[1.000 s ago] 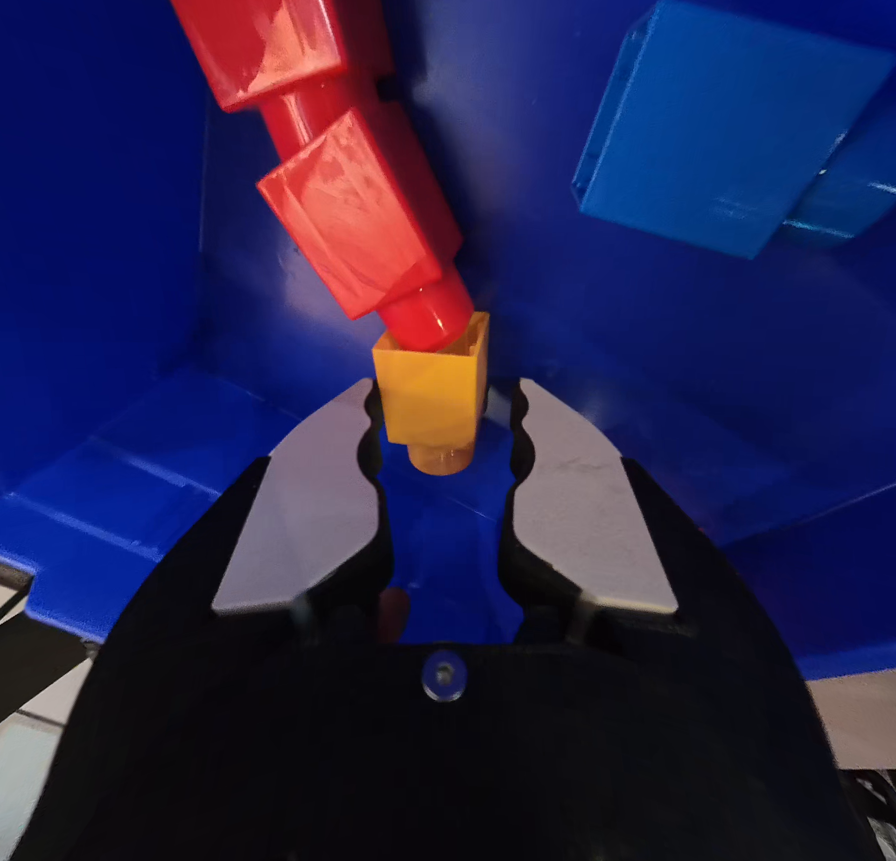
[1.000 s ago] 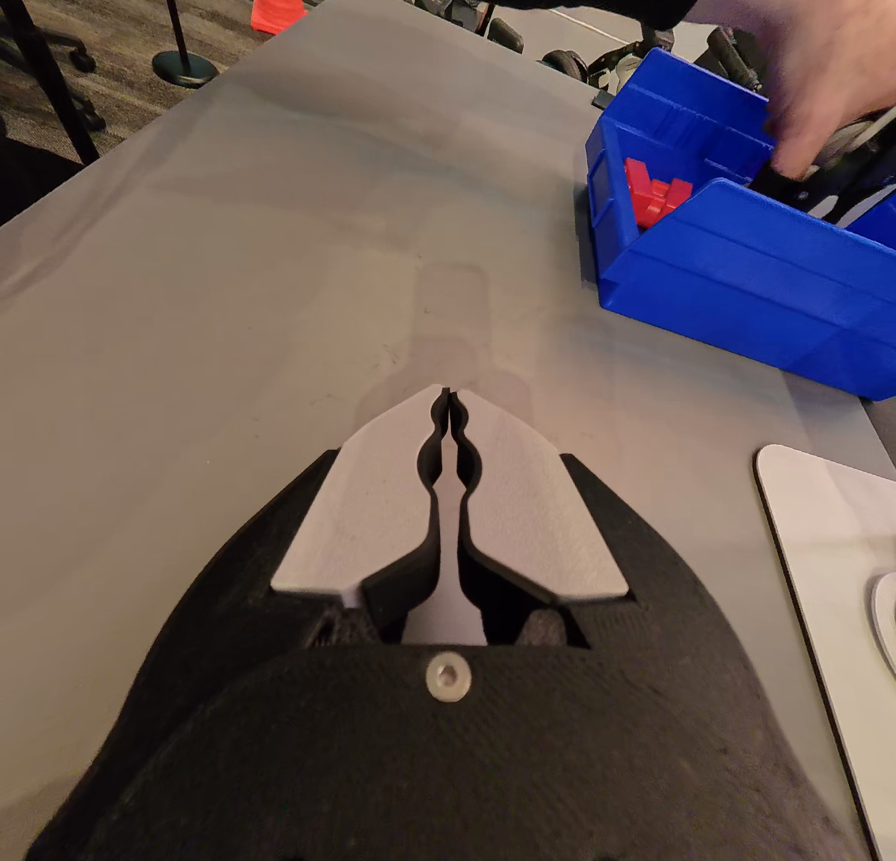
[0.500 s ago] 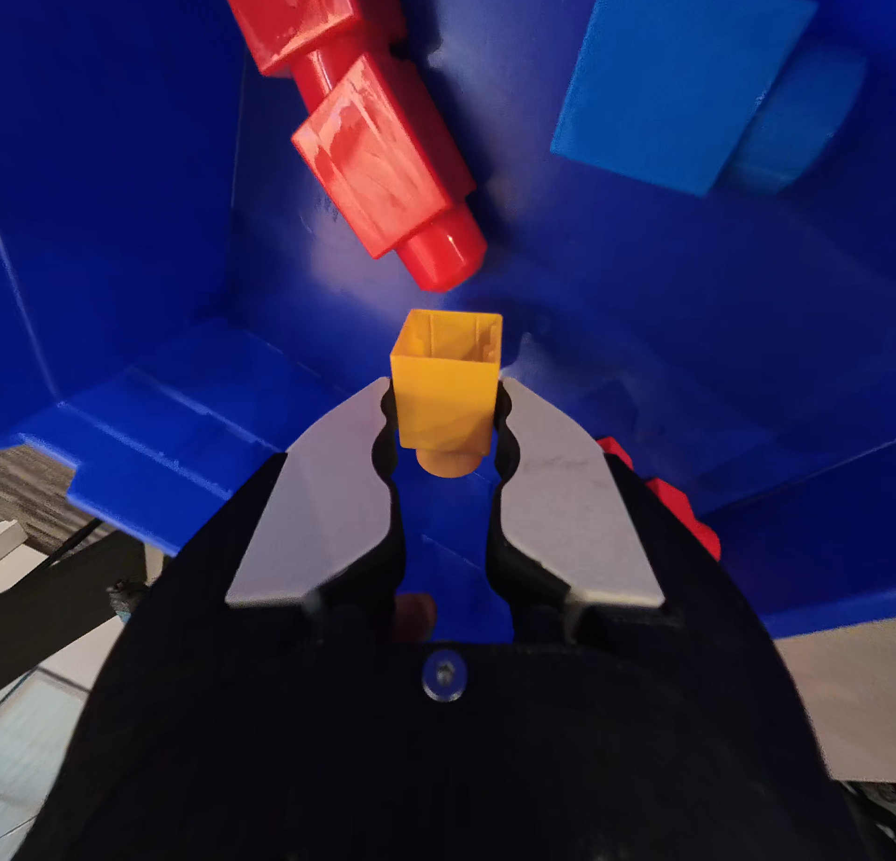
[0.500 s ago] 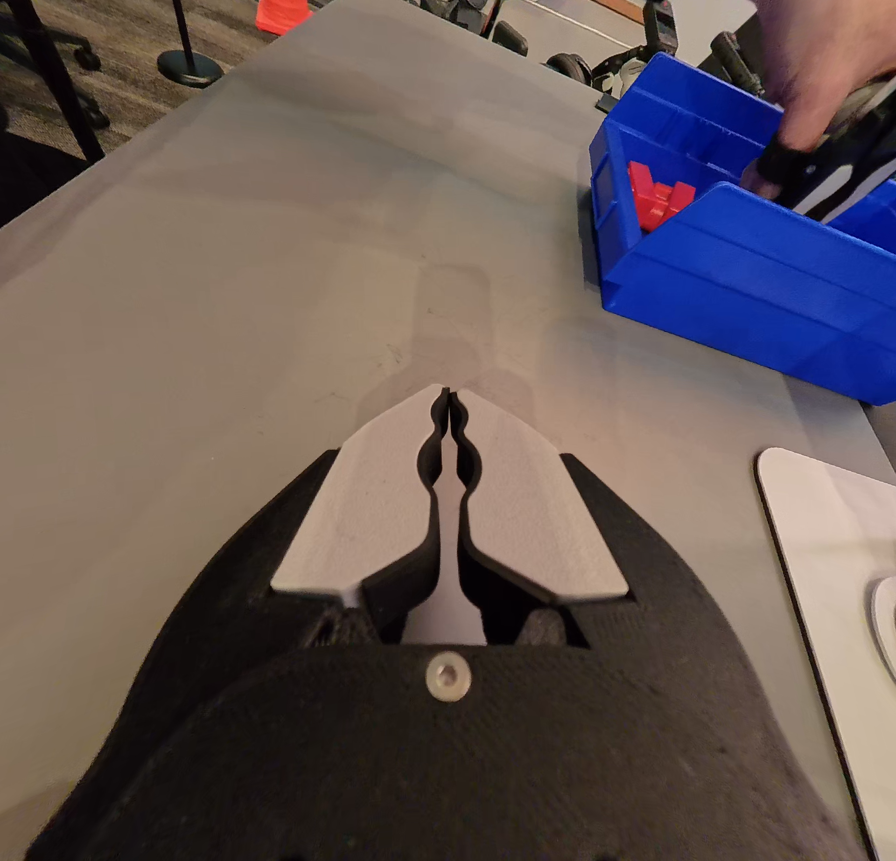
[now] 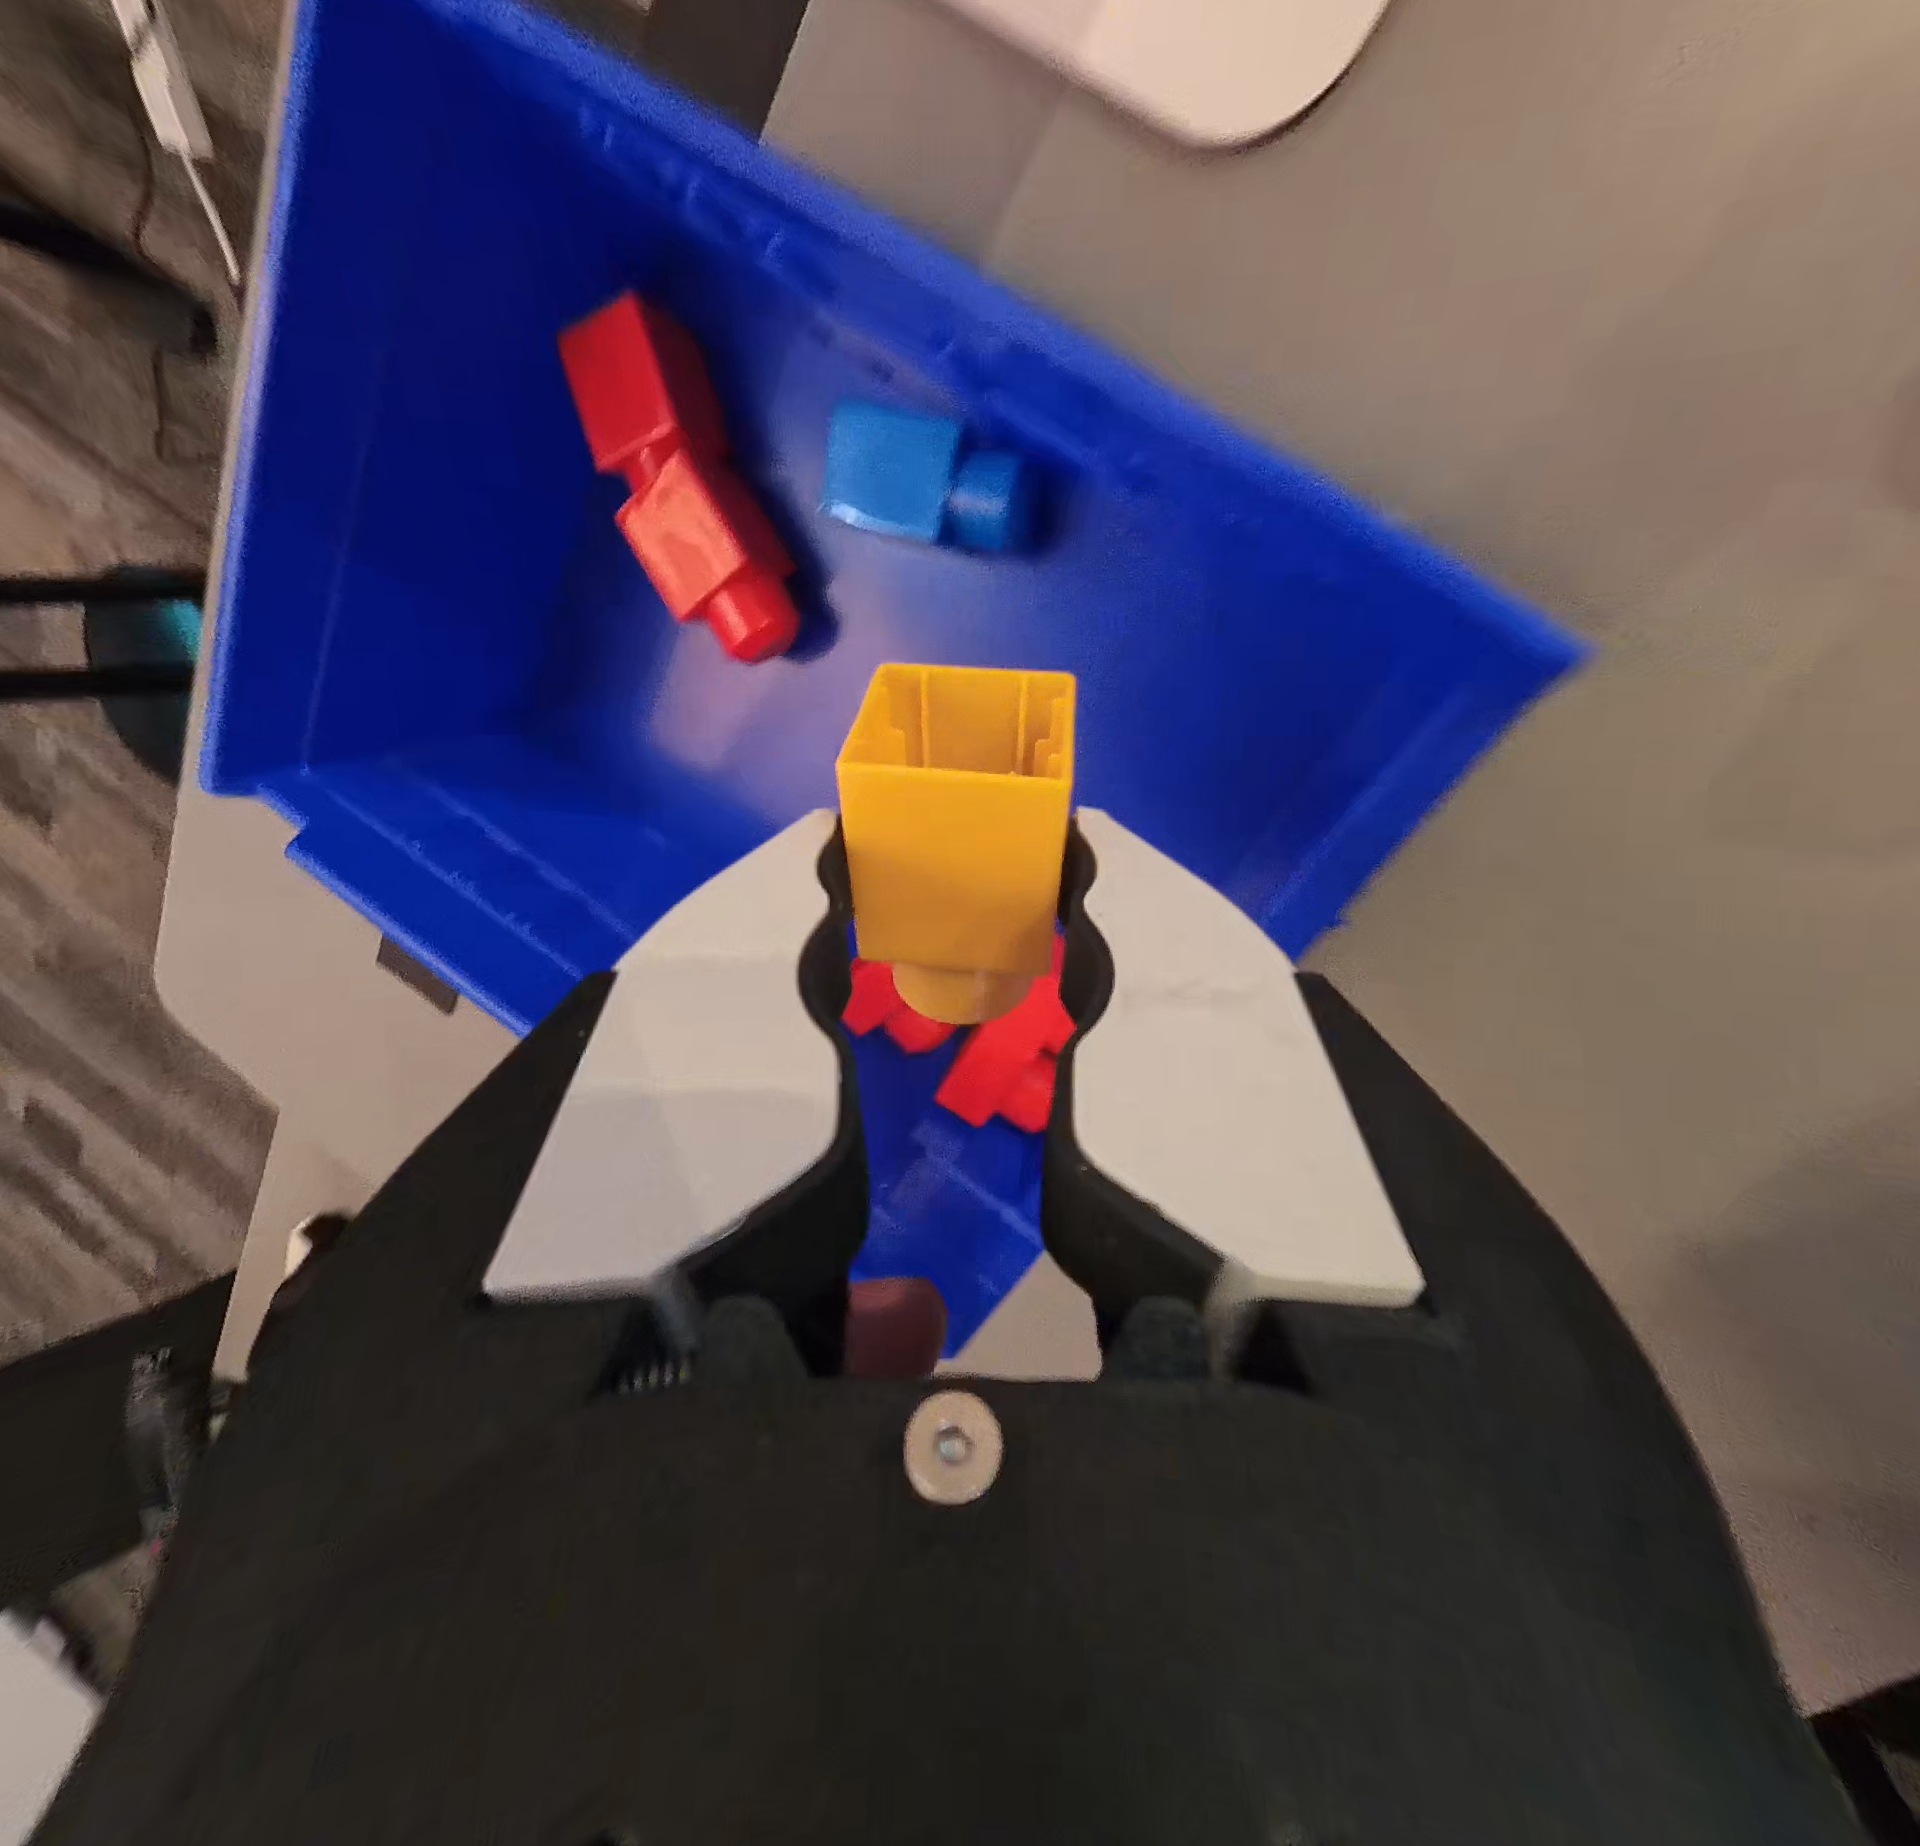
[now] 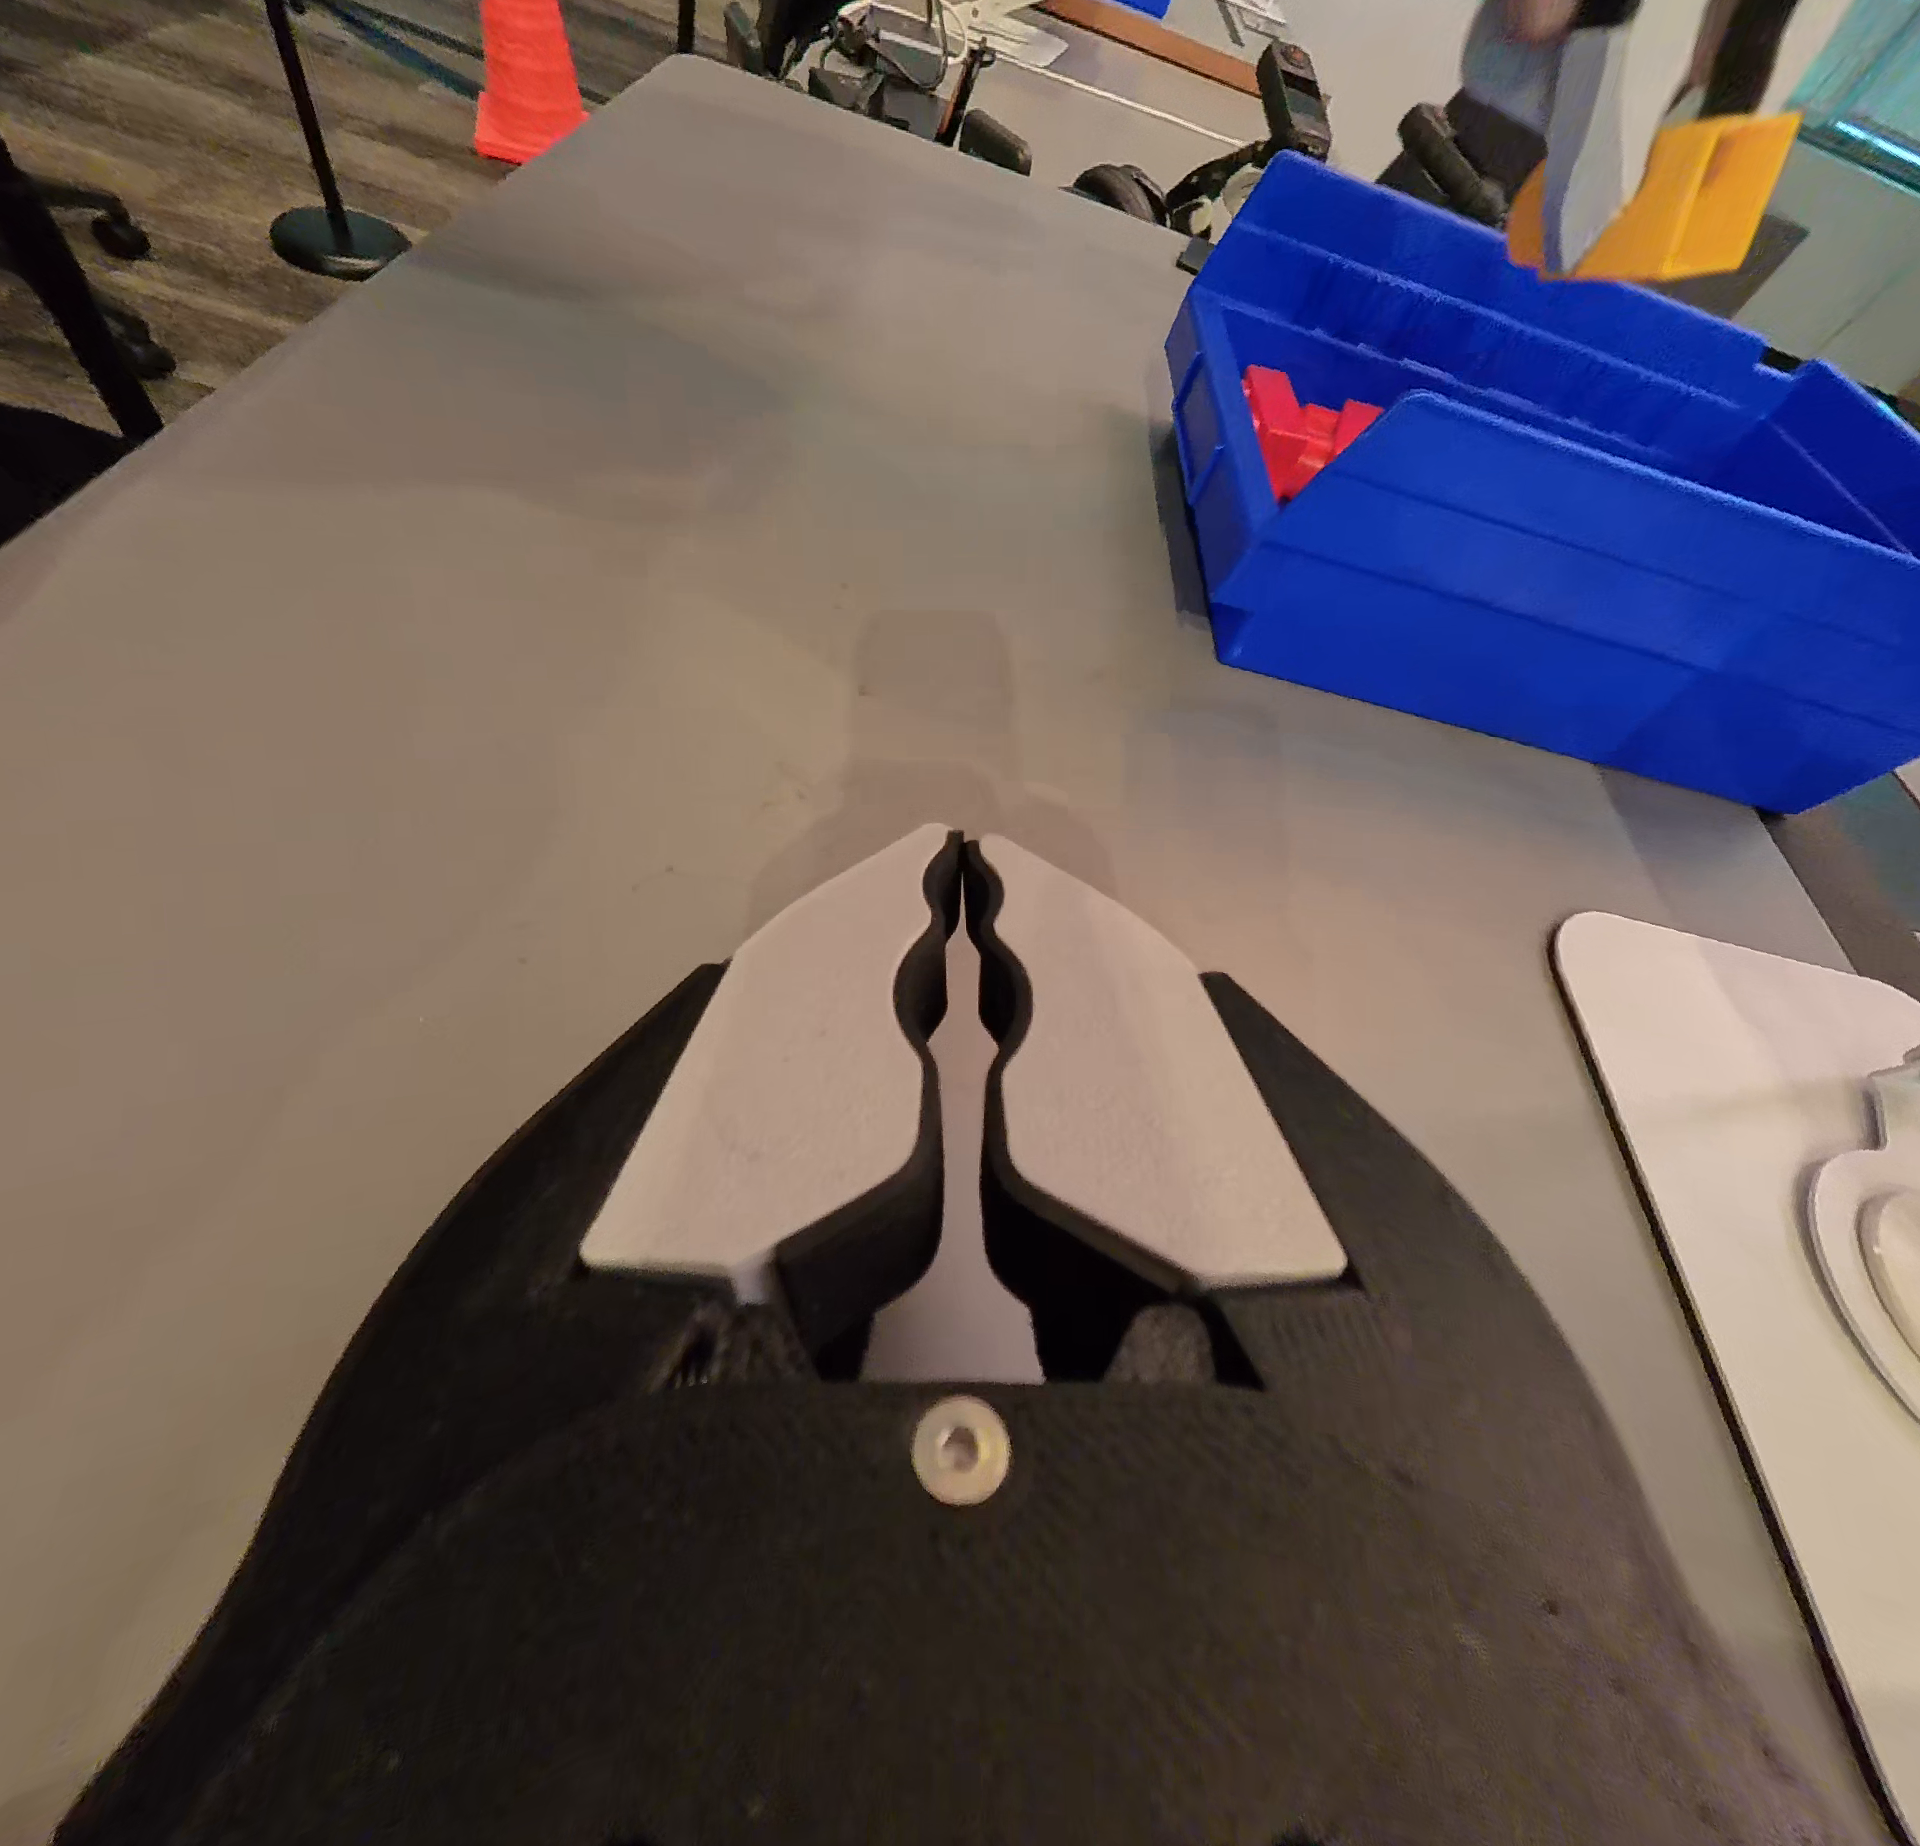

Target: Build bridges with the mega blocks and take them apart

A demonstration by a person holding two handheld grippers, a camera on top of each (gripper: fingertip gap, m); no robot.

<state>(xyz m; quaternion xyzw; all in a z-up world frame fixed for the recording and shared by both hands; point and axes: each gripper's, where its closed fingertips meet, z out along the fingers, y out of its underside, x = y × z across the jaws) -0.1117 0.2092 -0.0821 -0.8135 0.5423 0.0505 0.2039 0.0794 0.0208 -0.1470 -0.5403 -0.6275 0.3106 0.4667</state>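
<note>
The left gripper (image 5: 956,861) fingers squeeze a yellow block (image 5: 956,820) lifted above the blue bin (image 5: 416,362), likely for building, with red blocks (image 5: 675,487) at eleven o'clock, while the right gripper (image 6: 958,846) fingers are closed, empty, over the bench (image 6: 520,601).

Grey table (image 6: 623,508) fills most of the right wrist view. Upper left: dark wood-look floor (image 6: 156,51), orange cone (image 6: 525,61), black stanchion pole with round base (image 6: 332,227), chair legs with casters (image 6: 94,217) at the left edge. Top centre: second table (image 6: 1122,40) with cluttered gear. White mat (image 6: 1714,1069) lower right. Teal window glow (image 6: 1881,61) upper right. Lighting warm, indoor.
</note>
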